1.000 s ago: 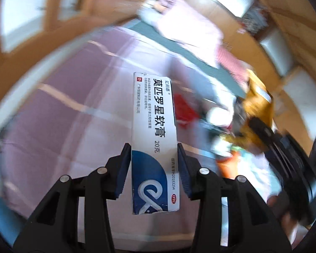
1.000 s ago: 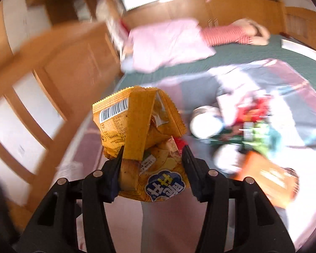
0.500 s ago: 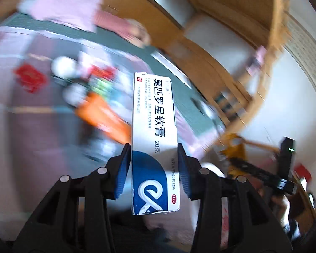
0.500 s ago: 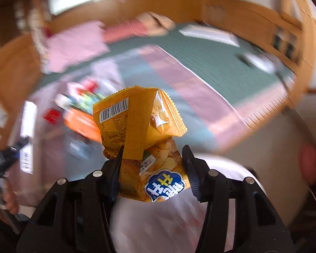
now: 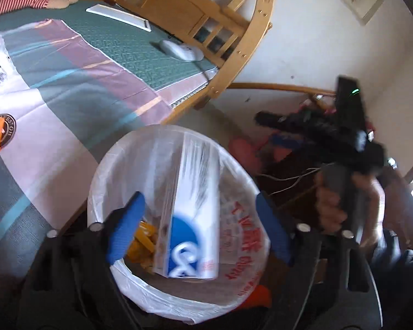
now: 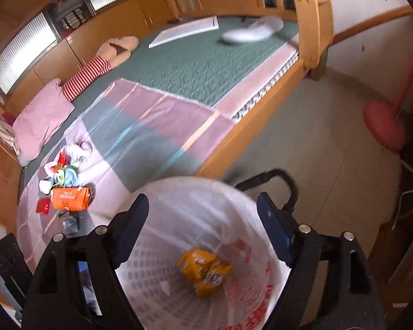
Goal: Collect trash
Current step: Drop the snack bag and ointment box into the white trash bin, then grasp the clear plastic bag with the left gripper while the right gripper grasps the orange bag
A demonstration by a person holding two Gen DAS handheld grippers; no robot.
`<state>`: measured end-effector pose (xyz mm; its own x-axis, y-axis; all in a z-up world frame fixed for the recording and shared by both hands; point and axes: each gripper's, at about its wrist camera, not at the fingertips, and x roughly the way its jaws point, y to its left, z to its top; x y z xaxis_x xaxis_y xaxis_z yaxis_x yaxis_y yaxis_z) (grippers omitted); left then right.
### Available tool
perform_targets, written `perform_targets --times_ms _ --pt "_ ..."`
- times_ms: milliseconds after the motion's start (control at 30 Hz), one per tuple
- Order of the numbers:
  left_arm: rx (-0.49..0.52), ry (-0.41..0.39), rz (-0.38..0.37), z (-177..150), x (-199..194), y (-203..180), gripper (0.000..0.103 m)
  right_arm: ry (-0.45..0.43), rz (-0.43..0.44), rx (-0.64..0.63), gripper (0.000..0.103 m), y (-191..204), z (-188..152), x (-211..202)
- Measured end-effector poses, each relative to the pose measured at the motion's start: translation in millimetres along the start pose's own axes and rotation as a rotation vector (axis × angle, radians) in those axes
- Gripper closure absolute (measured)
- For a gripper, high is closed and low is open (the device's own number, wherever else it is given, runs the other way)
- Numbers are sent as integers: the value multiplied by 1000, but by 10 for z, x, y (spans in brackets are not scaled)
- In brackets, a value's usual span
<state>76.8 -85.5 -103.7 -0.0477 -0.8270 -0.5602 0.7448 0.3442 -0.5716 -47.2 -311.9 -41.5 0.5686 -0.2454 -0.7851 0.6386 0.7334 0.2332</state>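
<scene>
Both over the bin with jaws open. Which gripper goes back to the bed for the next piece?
Probably right. The right gripper is empty, its chip bag already in the bin, and the trash pile is in its view. The left gripper is just dropping the ointment box.

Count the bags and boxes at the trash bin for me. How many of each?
Yellow snack bag: 1, lying in the lined trash bin.
Blue-and-white ointment box: 1, blurred, between the fingers of the open left gripper over the bin.
Total: 2
</scene>
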Motion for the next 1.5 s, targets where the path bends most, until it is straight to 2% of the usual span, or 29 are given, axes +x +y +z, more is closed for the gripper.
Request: perform_targets --times_ms 133,233,333,433,500,567,633,733,800,833,867,933,1000,1133,1200,1267,1333,1400,1500 --pt "-72 -71 9 125 -205 178 16 -19 4 -47 21 40 15 -5" --pt "-113 -146 65 262 -521 380 16 -20 22 -60 21 47 14 -18" --pt "-122 -220 240 440 -794 570 15 -33 36 -68 21 97 -14 -72" --pt "-220 -267 497 497 -1070 969 14 -34 49 -134 20 282 -58 -77" --pt "-315 -203 700 441 -1144 1355 14 -41 47 -176 20 427 -78 -65" --pt "-364 -147 781 380 -1080 1636 14 -30 80 -199 20 588 -91 -28" --pt "-412 -94 797 305 -959 1878 15 -9 127 -200 20 704 -112 6" --pt "-462 -27 717 250 -711 2076 15 10 163 -218 20 840 -164 30" --pt "-457 15 689 230 -569 2181 29 13 160 -235 20 908 -197 42" --pt "-465 17 702 212 -547 2229 46 20 161 -238 20 944 -212 56" --pt "-475 17 709 179 -537 2258 50 27 166 -239 20 976 -223 72" --pt "-499 -4 696 109 -580 2297 58 45 181 -239 20 1063 -232 128" --pt "-533 -25 698 25 -699 2277 61 63 197 -238 20 1213 -234 228" --pt "-569 -114 795 -3 -1170 2158 61 101 254 -224 20 1650 -256 520" --pt "-578 -199 815 -14 -1555 2047 61 118 258 -250 20 2000 -295 757" --pt "-563 -267 835 -36 -1841 1943 60 143 213 -333 19 2475 -367 1102" --pt "-549 -324 888 -79 -2114 1848 60 142 135 -456 17 2890 -459 1401" --pt "-564 -353 920 -141 -2310 1839 60 158 40 -628 17 3392 -632 1786" --pt "-619 -369 915 -266 -2560 1916 60 188 -63 -776 17 3813 -832 2226"
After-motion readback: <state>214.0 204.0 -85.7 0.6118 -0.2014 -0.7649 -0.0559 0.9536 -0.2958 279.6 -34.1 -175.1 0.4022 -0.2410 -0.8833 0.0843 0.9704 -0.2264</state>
